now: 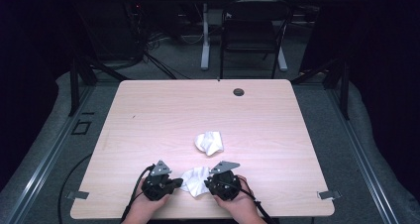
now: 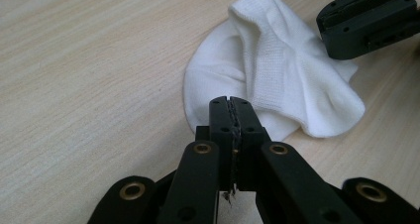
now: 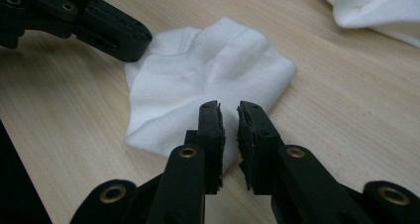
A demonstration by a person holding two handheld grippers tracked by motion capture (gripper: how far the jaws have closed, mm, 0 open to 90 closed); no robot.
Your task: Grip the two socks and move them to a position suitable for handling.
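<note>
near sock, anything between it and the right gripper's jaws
Nothing visible. The right gripper sits at the near sock edge, jaws slightly parted with only bare table around. The left gripper touches the sock's far side, not in the way.

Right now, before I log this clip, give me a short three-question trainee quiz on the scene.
1. True or false: the near sock lies between the left gripper and the right gripper.
2. How many white socks are on the table?
A. one
B. two
C. three
3. Which gripper's jaws show a gap between them in its own view?

Key:
1. True.
2. B: the near sock and the far sock.
3. The right gripper; the left gripper's jaws are shut at the near sock's edge, and whether they pinch it cannot be told.
</note>
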